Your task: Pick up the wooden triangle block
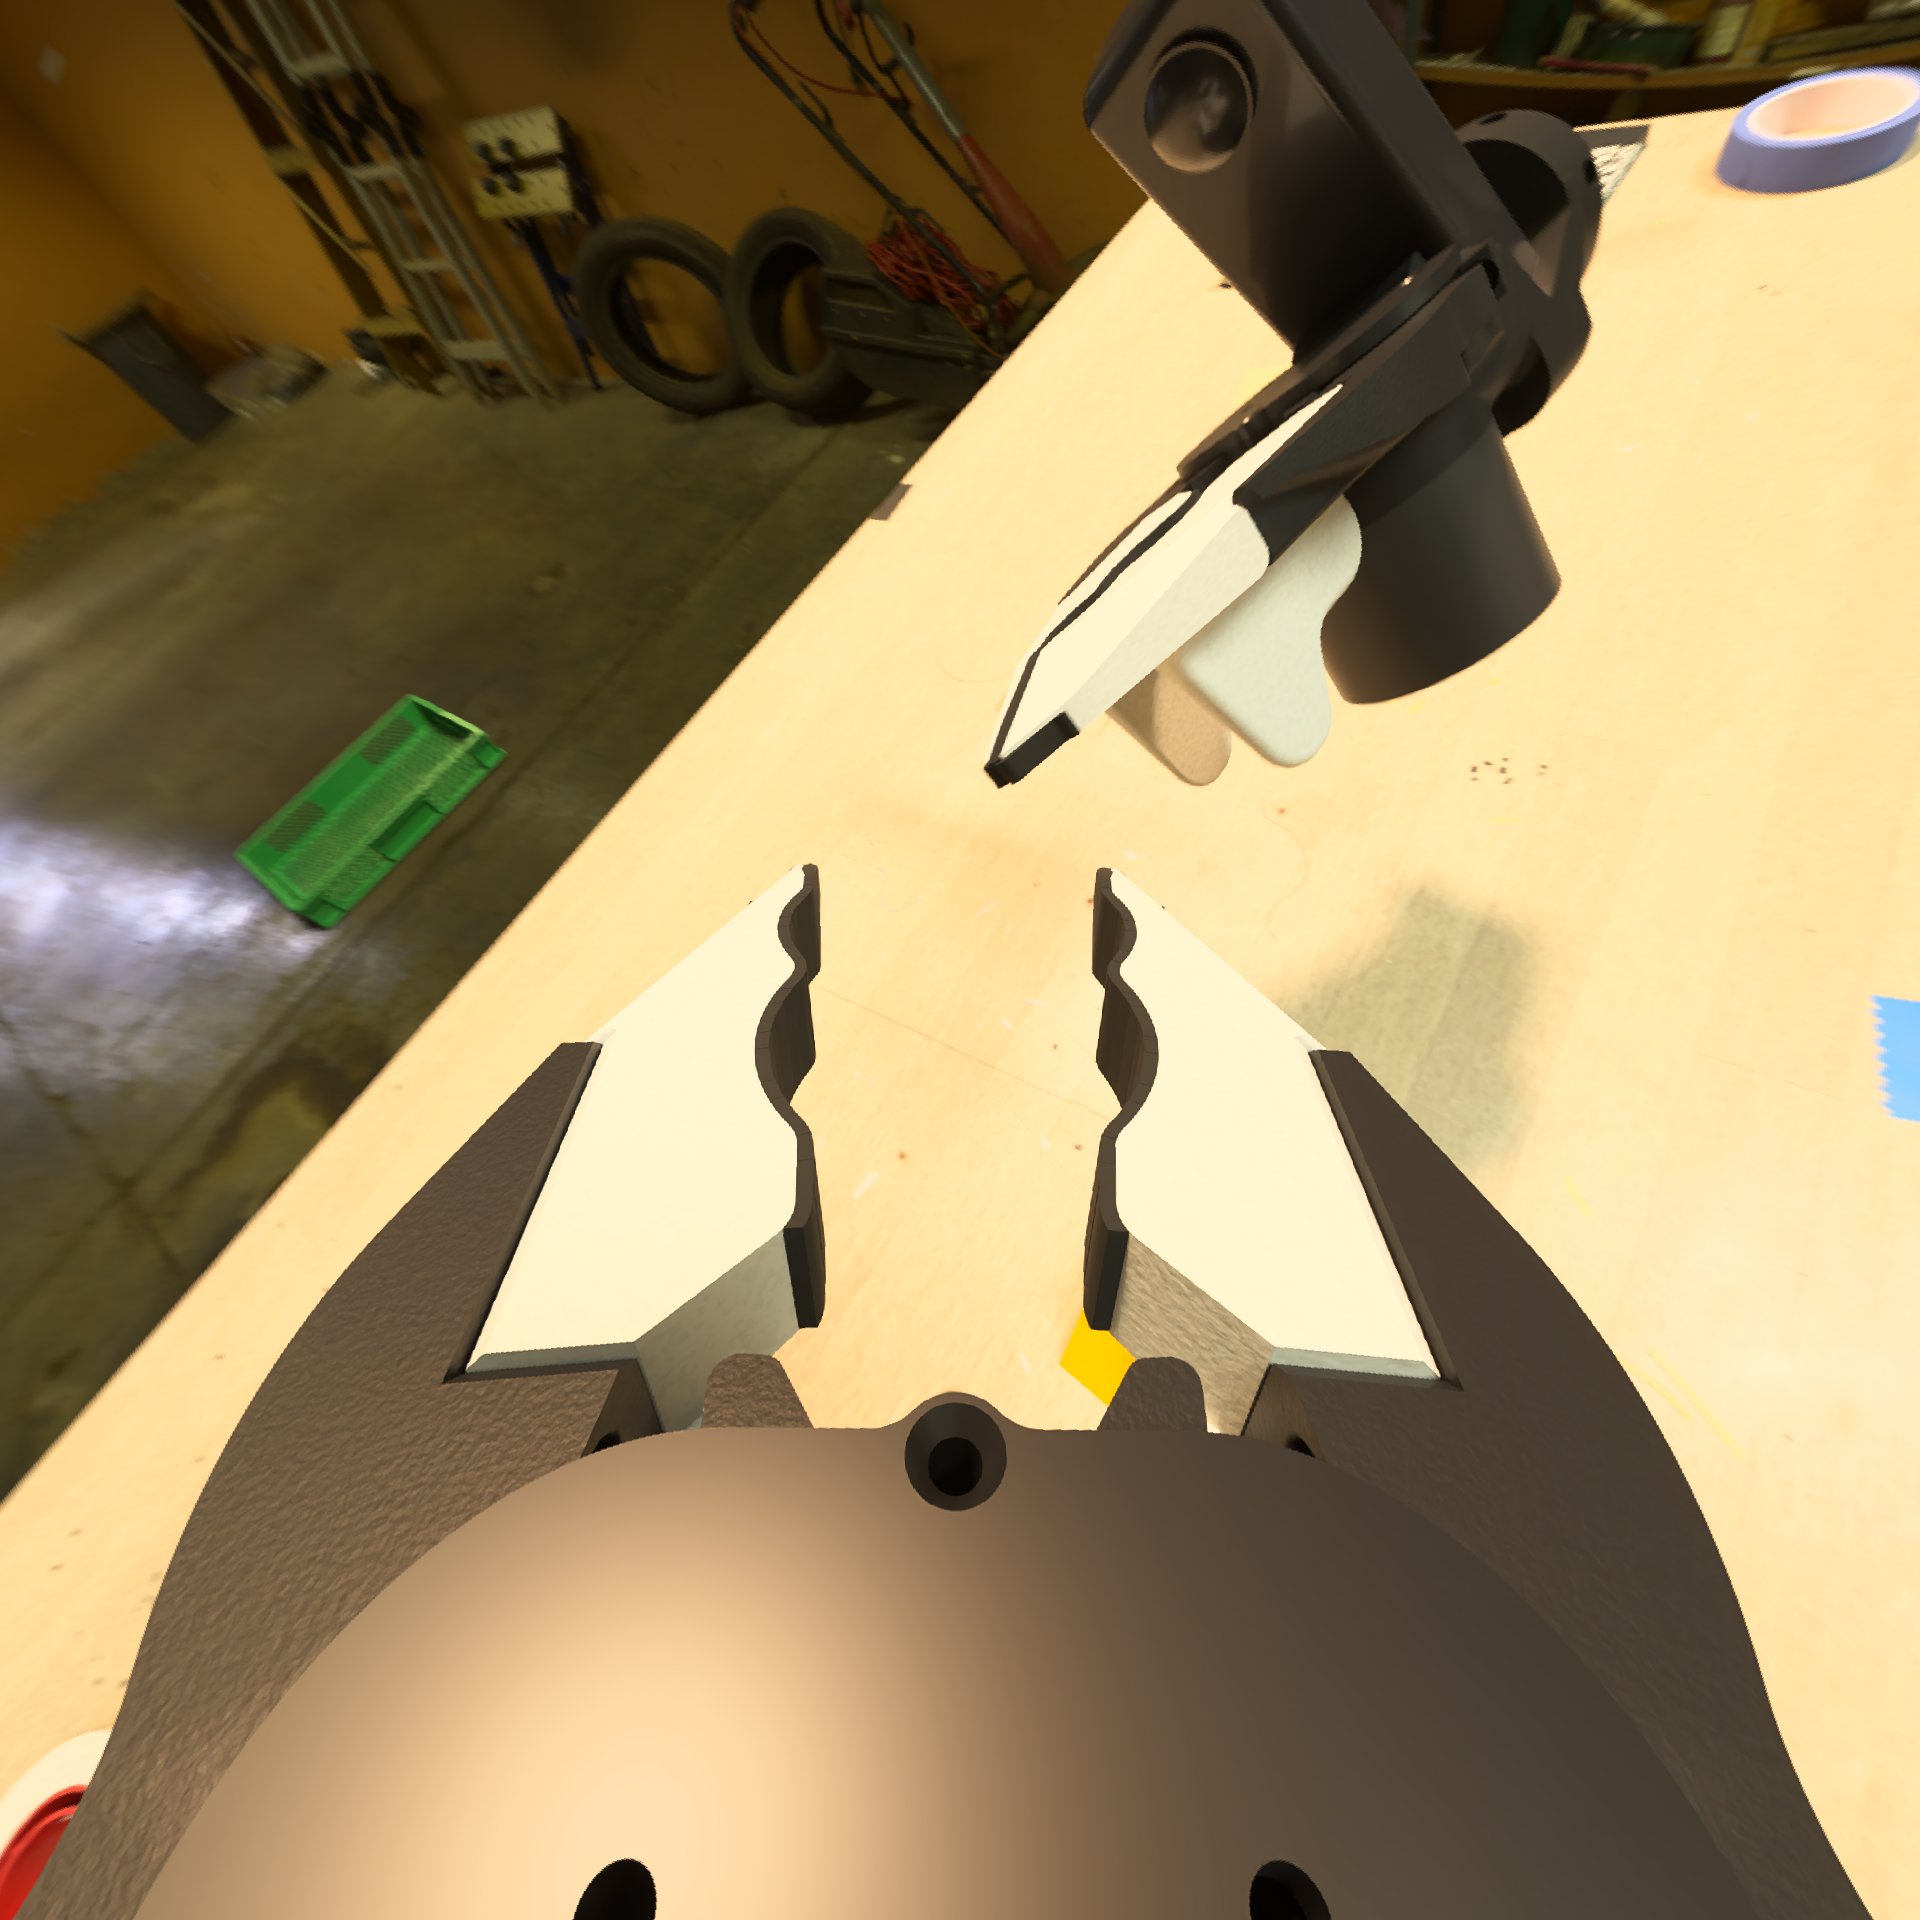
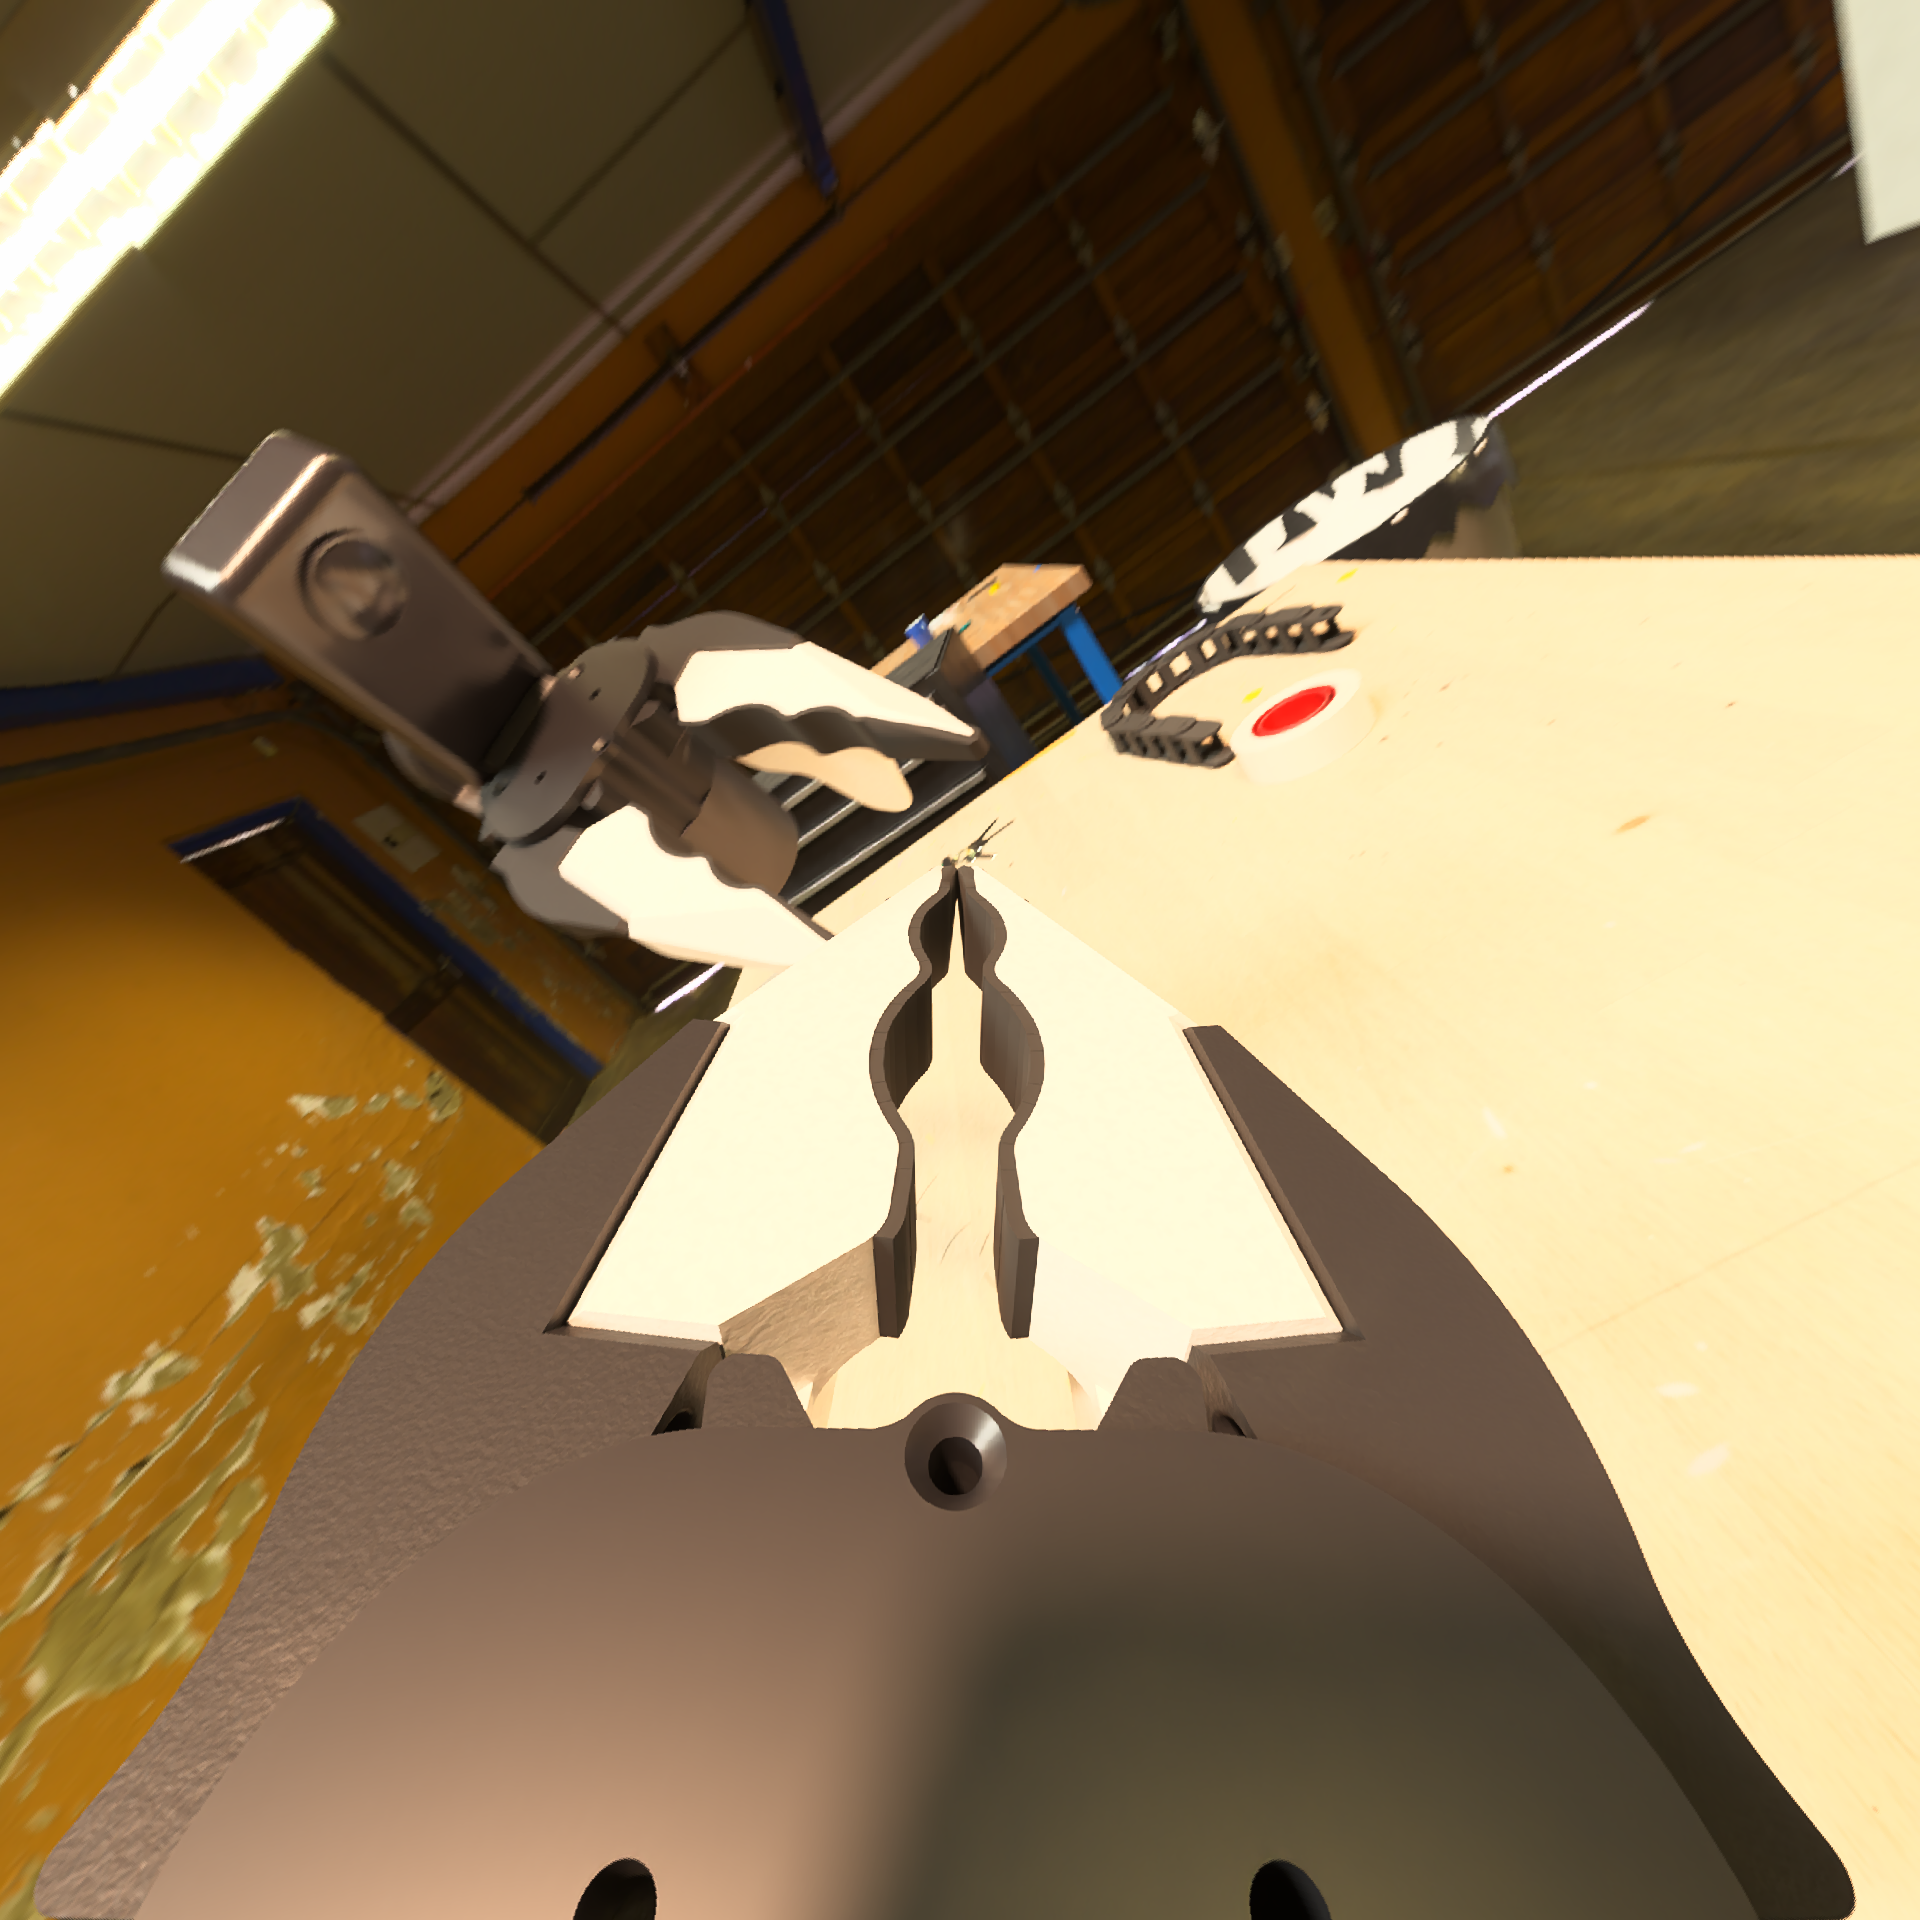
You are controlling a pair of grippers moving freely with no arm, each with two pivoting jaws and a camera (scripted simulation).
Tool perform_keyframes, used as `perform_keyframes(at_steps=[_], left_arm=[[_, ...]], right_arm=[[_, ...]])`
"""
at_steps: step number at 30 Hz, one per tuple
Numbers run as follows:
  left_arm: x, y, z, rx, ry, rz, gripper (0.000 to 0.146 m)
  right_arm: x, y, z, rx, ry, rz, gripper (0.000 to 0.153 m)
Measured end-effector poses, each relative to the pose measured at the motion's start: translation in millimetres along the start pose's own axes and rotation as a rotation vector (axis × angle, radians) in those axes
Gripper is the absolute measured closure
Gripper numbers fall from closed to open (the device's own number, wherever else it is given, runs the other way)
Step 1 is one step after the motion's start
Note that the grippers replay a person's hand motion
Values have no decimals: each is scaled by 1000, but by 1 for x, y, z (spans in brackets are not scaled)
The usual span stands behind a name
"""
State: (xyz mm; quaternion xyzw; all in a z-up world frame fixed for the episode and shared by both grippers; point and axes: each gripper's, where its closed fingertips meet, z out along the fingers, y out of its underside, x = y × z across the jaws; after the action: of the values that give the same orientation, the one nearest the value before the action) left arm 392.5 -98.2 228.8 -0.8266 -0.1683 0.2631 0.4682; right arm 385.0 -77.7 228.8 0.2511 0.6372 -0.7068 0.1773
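Note:
My right gripper [image 2: 958,878] is shut, its tips nearly touching. A pale wooden block [image 2: 956,1164] fills the gap between its jaws, wider toward the base. In the left wrist view the right gripper [image 1: 1023,758] hangs tilted above the light wooden table [image 1: 1558,1351], casting a soft shadow; the block is hidden there. My left gripper [image 1: 956,883] is open and empty, low over the table just in front of the right one. It also shows in the right wrist view [image 2: 899,840], to the left near the table edge.
A blue tape roll [image 1: 1818,125] lies at the far corner, with a blue tape scrap [image 1: 1896,1060] and a yellow scrap [image 1: 1091,1361] closer. A white roll with a red centre [image 2: 1299,717], a black cable chain [image 2: 1195,675] and a black-and-white disc [image 2: 1351,499] lie farther along. A green crate [image 1: 364,810] is on the floor.

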Motion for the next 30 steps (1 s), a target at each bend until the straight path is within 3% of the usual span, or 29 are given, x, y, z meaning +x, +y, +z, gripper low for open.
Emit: perform_keyframes(at_steps=[4, 8, 11, 16, 20, 27, 30], left_arm=[[-14, 15, -5, -26, 35, -71, 92], [-23, 19, -14, -27, 32, -100, 95], [-28, 18, -22, -16, 17, -100, 97], [-35, 19, -29, -9, 3, -122, 97], [-37, 20, -32, -6, 2, -120, 98], [-39, 21, -36, -9, -7, -114, 100], [-41, 20, -38, -3, -11, -119, 100]], right_arm=[[8, 13, -6, -136, 27, -24, 153], [40, 36, -17, -324, 204, -259, 145], [57, 77, -6, -501, 229, -410, 117], [63, 159, 38, -736, 167, -515, 109], [72, 189, 48, -817, 207, -654, 108], [82, 212, 49, -887, 230, -619, 99], [84, 210, 48, -887, 258, -612, 112]])
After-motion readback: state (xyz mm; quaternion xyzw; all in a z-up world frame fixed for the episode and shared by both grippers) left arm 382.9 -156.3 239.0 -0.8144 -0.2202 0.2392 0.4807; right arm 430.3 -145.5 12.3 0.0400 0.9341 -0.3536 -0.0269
